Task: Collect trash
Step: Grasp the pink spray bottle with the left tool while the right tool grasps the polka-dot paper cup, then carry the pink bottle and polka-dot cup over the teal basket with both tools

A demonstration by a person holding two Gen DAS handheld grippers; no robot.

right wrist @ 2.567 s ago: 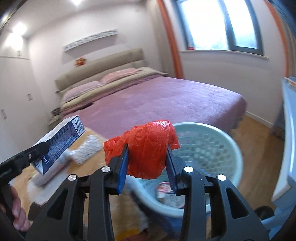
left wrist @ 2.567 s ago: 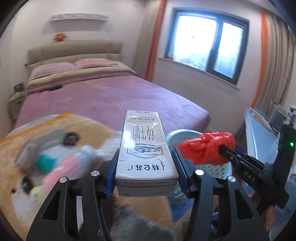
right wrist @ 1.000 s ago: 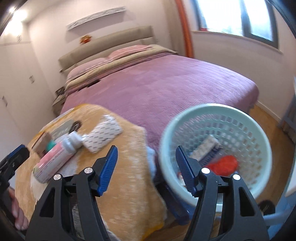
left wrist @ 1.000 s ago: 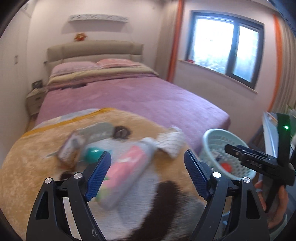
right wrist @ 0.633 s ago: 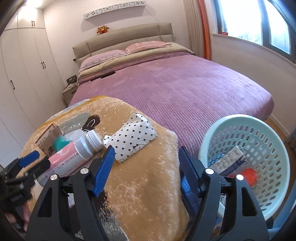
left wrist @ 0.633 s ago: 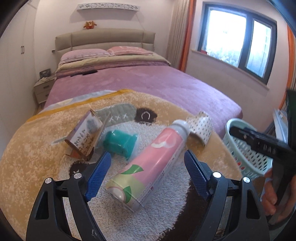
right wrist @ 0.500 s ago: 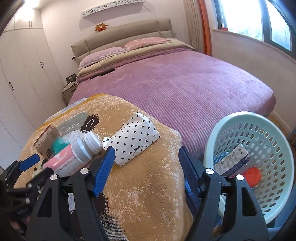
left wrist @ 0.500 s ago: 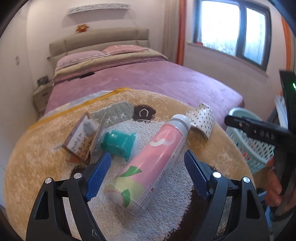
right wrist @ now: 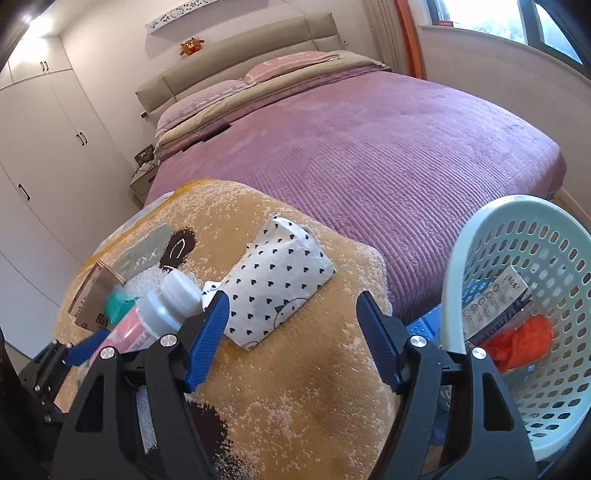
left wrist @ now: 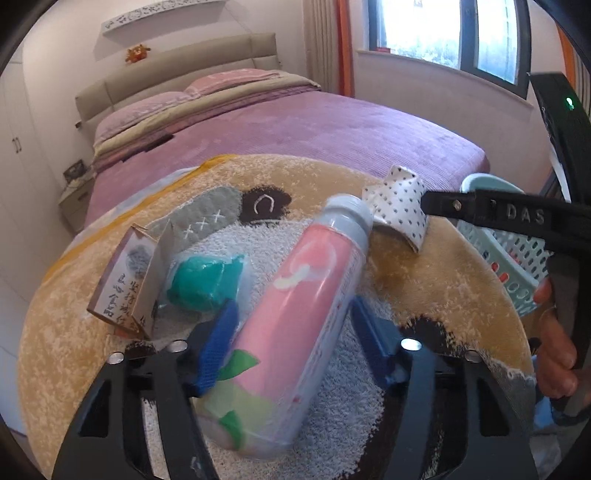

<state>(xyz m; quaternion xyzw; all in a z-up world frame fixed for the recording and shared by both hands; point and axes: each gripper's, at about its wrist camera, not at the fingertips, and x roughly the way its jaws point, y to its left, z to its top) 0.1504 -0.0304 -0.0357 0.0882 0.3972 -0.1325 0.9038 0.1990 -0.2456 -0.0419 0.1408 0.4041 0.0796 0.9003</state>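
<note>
A pink spray can (left wrist: 291, 328) with a grey cap lies on the tan plush rug (left wrist: 443, 288). My left gripper (left wrist: 291, 332) straddles the can, with a blue pad close on each side; I cannot tell whether the pads touch it. Beside the can lie a teal wrapper (left wrist: 201, 282) and a small brown carton (left wrist: 125, 288). A white pouch with black hearts (right wrist: 277, 277) lies on the rug just ahead of my right gripper (right wrist: 291, 332), which is open and empty. The mint basket (right wrist: 554, 258) at right holds a milk carton (right wrist: 495, 306) and a red bag (right wrist: 517, 341).
A bed with a purple cover (right wrist: 369, 147) stands behind the rug. White wardrobes (right wrist: 44, 147) line the left wall. A window (left wrist: 443, 33) is at the back right.
Both grippers dropped the carton and red bag into the basket and swung left to the rug. My left gripper has moved onto the pink can and its jaws have narrowed around it.
</note>
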